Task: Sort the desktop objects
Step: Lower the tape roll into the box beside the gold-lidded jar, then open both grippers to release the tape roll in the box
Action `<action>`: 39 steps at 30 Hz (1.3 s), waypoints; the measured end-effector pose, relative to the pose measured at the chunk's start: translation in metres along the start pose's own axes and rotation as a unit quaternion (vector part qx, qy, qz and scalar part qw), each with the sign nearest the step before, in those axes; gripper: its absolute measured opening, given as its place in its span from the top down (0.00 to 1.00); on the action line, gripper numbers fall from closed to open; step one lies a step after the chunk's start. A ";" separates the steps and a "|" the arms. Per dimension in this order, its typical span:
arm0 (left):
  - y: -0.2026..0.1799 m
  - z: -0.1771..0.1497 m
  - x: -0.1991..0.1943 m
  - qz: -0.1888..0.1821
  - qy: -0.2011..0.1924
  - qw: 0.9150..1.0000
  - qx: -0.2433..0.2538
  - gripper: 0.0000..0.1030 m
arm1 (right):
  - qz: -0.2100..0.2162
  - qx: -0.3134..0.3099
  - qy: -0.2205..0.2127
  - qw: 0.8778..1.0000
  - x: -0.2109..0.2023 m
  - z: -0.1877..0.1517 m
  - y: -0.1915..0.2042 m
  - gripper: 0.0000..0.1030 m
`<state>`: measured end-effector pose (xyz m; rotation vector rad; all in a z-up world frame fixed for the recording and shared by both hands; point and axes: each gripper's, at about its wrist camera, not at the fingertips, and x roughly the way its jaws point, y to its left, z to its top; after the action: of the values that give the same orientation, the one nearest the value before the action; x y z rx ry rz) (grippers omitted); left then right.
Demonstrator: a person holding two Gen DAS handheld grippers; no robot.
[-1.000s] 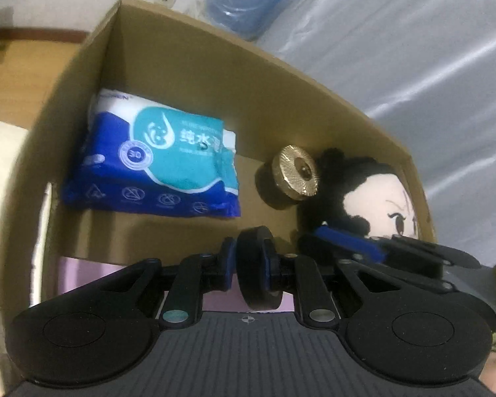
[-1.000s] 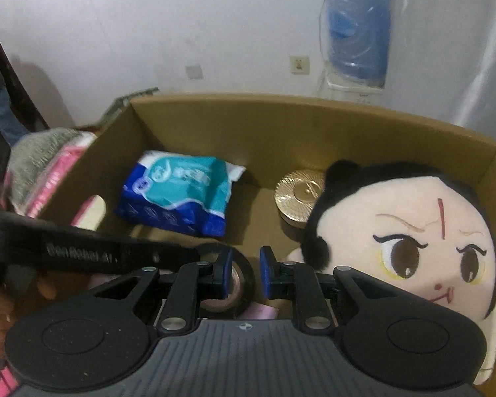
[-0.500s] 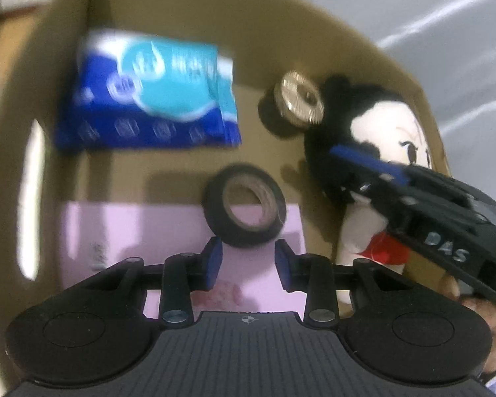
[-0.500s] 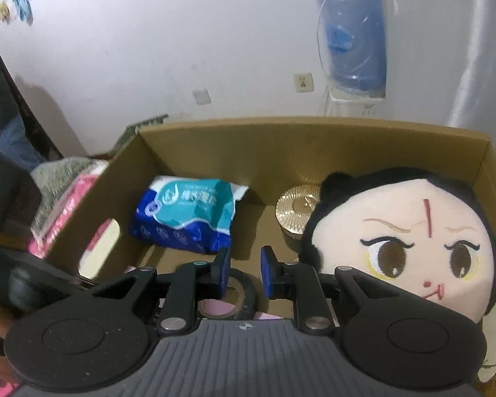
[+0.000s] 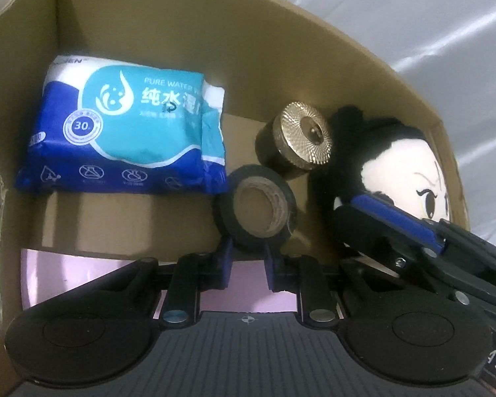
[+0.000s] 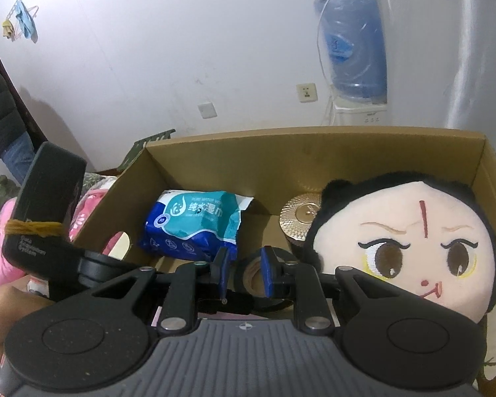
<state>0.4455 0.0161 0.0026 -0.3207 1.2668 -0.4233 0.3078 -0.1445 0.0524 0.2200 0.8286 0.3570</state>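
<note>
Inside box [image 5: 182,29], left fingers [image 5: 246,258] pinch tape roll [image 5: 256,206] amid clutter

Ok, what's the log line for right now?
left gripper: jaws just closed, nothing between | tape roll: in cardboard box beyond its tips | right gripper: shut, empty | doll, wipes, jar: in box

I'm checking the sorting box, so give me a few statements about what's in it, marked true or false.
1. The wipes lie inside the box. True.
2. The tape sits outside the box. False: it is in the box, just in front of the jar.
3. The jar's lid is gold. True.
4. The doll is left of the wipes. False: it is at the right end in both views.
</note>
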 end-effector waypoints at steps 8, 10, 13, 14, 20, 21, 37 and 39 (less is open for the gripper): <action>-0.002 -0.010 -0.019 0.006 -0.012 1.000 0.026 0.76 | 0.002 0.007 0.003 1.000 0.000 0.000 -0.002 0.78; -0.008 -0.015 -0.023 0.026 -0.015 0.998 0.056 0.75 | 0.004 0.009 0.002 1.000 -0.001 -0.001 -0.003 0.78; -0.020 -0.027 -0.033 0.053 -0.032 0.992 0.109 0.74 | 0.035 0.018 0.033 0.999 0.005 -0.004 -0.005 0.77; -0.024 -0.030 -0.039 0.067 -0.049 0.988 0.127 0.74 | 0.047 0.029 0.038 0.998 0.006 -0.006 -0.008 0.77; -0.047 -0.045 -0.052 0.125 -0.095 0.966 0.203 0.72 | 0.097 0.095 0.055 0.989 0.007 -0.015 -0.029 0.77; -0.049 -0.047 -0.052 0.127 -0.093 0.966 0.207 0.72 | 0.096 0.090 0.055 0.990 0.006 -0.015 -0.028 0.77; -0.057 -0.093 -0.061 0.103 -0.118 0.963 0.221 0.63 | 0.108 0.084 0.041 0.990 -0.022 -0.047 -0.012 0.72; -0.059 -0.096 -0.064 0.105 -0.130 0.960 0.227 0.60 | 0.102 0.083 0.032 0.991 -0.024 -0.046 -0.011 0.69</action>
<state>0.3302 -0.0057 0.0575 0.1452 0.9033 -0.4583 0.2612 -0.1618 0.0348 0.4527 0.9033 0.4889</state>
